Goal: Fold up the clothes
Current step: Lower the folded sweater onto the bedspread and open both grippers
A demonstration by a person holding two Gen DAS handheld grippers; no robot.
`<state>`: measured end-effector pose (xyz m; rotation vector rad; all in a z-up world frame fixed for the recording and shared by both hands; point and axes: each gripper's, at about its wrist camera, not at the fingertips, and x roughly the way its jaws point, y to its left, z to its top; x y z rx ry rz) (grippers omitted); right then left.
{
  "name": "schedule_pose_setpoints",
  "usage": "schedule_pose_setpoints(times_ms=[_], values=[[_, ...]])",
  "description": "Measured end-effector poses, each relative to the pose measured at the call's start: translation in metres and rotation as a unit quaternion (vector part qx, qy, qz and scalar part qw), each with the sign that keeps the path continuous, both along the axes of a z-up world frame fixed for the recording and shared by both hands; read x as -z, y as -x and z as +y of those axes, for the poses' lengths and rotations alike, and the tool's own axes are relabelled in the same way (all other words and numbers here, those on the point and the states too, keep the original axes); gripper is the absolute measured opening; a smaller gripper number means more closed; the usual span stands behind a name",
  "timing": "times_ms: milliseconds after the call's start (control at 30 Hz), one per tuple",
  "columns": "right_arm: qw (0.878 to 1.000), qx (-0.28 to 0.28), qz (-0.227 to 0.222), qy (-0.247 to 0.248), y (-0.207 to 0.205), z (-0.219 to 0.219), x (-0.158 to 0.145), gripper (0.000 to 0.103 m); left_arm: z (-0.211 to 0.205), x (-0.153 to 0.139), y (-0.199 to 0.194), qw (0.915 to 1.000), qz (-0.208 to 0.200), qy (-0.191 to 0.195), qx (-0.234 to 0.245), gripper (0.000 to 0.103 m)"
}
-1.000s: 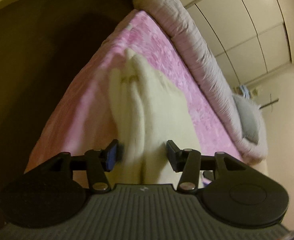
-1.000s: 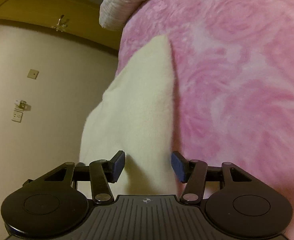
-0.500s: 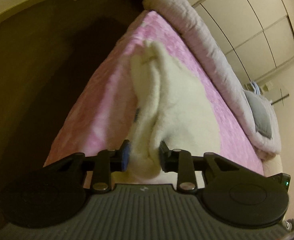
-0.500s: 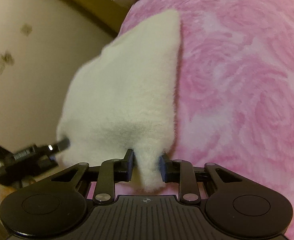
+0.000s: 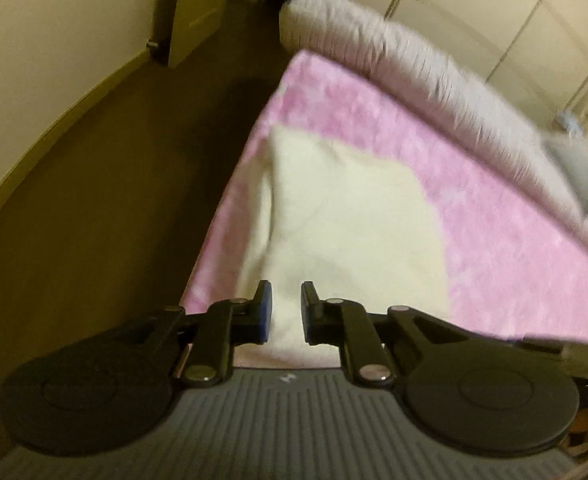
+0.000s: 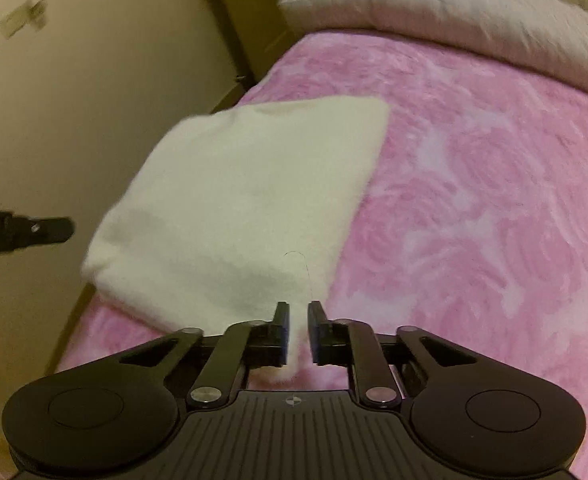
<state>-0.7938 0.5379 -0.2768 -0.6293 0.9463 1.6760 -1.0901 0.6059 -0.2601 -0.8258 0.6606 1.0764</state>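
Note:
A cream-white fleece garment (image 5: 349, 216) lies spread on the pink rose-patterned blanket (image 5: 513, 272) near the bed's edge. In the left wrist view my left gripper (image 5: 286, 308) has its jaws closing on the garment's near edge, and white cloth fills the narrow gap. In the right wrist view the garment (image 6: 246, 184) stretches away as a flat sheet. My right gripper (image 6: 297, 330) is closing too, with a thin fold of the cloth pinched between its pads. A black part of the other gripper (image 6: 34, 232) pokes in at the left.
A rolled grey-pink duvet (image 6: 453, 12) runs along the far side of the pink blanket (image 6: 473, 200). A grey pillow (image 5: 581, 176) sits at the right. Dark floor (image 5: 114, 180) drops away beside the bed, with wardrobe doors (image 5: 493, 8) beyond.
Both pairs of jaws narrowed from wide apart onto the garment's near edge. The garment went from bunched to stretched flat. Both views rose and rolled, showing more of the bed.

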Motion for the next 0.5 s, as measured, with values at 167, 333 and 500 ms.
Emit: schedule_pose_setpoints(times_ms=[167, 333, 500], values=[[0.998, -0.042, -0.044, 0.013, 0.028, 0.016, 0.03, 0.01, 0.019, 0.036, -0.015, 0.9981, 0.053, 0.025, -0.02, 0.015], [0.997, -0.045, -0.041, 0.047, 0.023, 0.013, 0.016, 0.014, 0.014, 0.009, -0.026, 0.9943, 0.089, 0.044, -0.037, 0.017], [0.996, -0.03, -0.004, 0.089, 0.0, -0.014, -0.018, 0.052, -0.018, -0.031, -0.034, 0.9877, 0.123, 0.054, -0.081, 0.033]])
